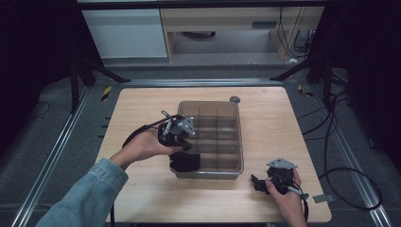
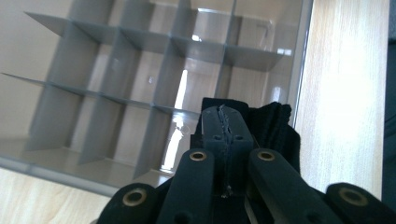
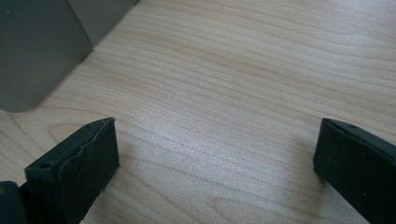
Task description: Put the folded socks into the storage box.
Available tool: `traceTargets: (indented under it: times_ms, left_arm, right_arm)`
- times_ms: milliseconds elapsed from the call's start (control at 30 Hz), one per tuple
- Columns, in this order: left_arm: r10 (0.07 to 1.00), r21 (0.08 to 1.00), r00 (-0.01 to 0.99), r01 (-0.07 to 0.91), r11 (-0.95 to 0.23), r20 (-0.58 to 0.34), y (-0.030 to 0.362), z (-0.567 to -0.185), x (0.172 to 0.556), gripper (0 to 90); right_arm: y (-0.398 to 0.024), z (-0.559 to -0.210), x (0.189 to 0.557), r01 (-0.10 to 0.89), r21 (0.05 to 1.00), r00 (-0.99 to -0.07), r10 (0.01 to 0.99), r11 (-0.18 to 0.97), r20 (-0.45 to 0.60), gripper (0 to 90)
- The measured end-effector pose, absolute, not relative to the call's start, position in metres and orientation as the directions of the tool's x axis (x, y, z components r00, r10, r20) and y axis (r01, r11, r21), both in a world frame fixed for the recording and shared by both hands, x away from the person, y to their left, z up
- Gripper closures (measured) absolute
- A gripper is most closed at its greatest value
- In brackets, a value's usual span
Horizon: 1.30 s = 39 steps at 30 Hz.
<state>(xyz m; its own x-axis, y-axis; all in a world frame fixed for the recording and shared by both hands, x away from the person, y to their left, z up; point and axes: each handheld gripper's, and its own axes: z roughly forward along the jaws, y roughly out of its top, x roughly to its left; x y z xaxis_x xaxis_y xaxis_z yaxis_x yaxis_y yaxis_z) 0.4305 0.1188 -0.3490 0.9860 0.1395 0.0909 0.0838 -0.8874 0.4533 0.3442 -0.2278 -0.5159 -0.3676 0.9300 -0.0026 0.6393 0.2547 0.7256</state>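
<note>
The left gripper (image 2: 223, 140) has its jaws pressed together on one black cloth (image 1: 185, 161), probably a folded sock, at the near-left corner of the single clear divided bin (image 1: 236, 142). It looks soft, light and floppy; pinching a bunched fold suits it. The right gripper (image 3: 215, 154) rests spread wide on the wooden table (image 3: 243, 70).

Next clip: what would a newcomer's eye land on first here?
The clear divided organizer box in the middle of the wooden table, with a black cloth at its near-left corner. The left claw is shut, with that cloth bunched beside it over the box's corner. The right claw rests open on bare wood near the box's near-right corner.
</note>
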Motion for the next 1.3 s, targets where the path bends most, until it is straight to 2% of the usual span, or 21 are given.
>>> traceTargets:
  times_ms: [267,933,1300]
  left_arm:
    - [0.113,0.410,0.990,0.066,-0.910,0.089,0.110,-0.371,0.427,89.4]
    - [0.114,0.305,0.988,0.078,-0.949,0.100,0.107,-0.409,0.424,89.7]
    - [0.137,0.310,0.988,0.111,-0.944,0.065,0.110,-0.418,0.427,89.8]
  right_arm:
    - [-0.228,-0.516,0.344,0.639,0.726,-0.369,0.930,0.256,-0.003,0.5]
    - [-0.228,-0.516,0.344,0.639,0.726,-0.368,0.930,0.255,-0.003,0.5]
    - [-0.228,-0.516,0.344,0.637,0.726,-0.370,0.929,0.258,-0.005,0.5]
